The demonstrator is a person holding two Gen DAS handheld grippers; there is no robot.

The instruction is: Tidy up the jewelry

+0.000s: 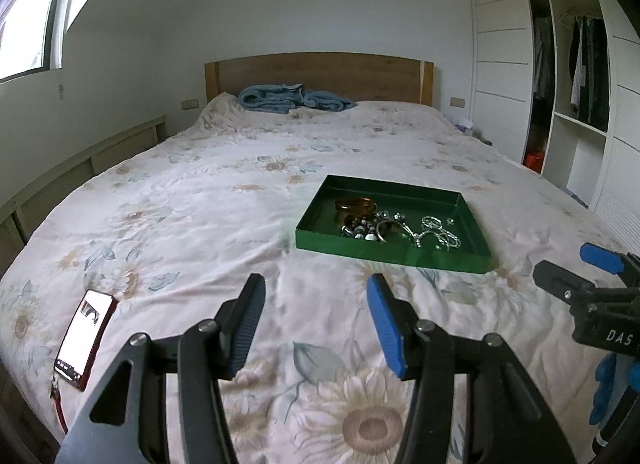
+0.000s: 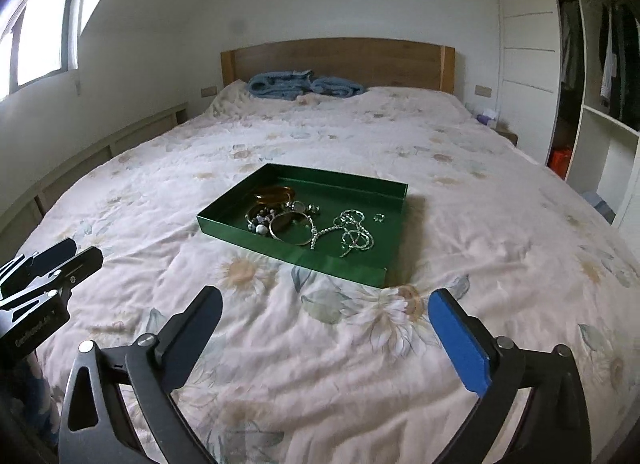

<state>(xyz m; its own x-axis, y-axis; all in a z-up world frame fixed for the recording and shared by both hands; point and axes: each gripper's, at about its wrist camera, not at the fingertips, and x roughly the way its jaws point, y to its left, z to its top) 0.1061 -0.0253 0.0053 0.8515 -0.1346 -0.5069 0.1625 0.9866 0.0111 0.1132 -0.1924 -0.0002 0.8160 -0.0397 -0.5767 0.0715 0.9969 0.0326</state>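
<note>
So the jewelry (image 2: 308,222) was all piled inside a shallow green tray (image 2: 288,254), which sat flat on the bed (image 2: 360,136) around the middle of the right wrist frame, and right of center in the left wrist one. In the pile you could make out an amber bangle (image 2: 276,193) toward the tray's far left corner, a bigger brownish hoop (image 2: 290,228) nearer the front, some beaded bits on the left, and a tangle of silver chains (image 2: 354,234) on the right side. One tiny silver piece (image 2: 379,217) lay apart from the rest, further right in the tray.

Neither gripper was touching any of it. The left gripper (image 1: 316,328) hung at the bottom of its own frame, released, nothing but the flowery bedspread showing between its fingers. The right gripper (image 2: 324,332) was spread really wide, also empty, just short of the tray's near edge.

A phone (image 1: 86,338) with its screen lit lay on the bed in the lower left of the left wrist view. A blue blanket (image 2: 304,85) was bunched against the wooden headboard (image 2: 340,60) up top. An open wardrobe (image 1: 576,76) with hanging clothes filled the right edge, a window (image 1: 28,24) the upper left.
</note>
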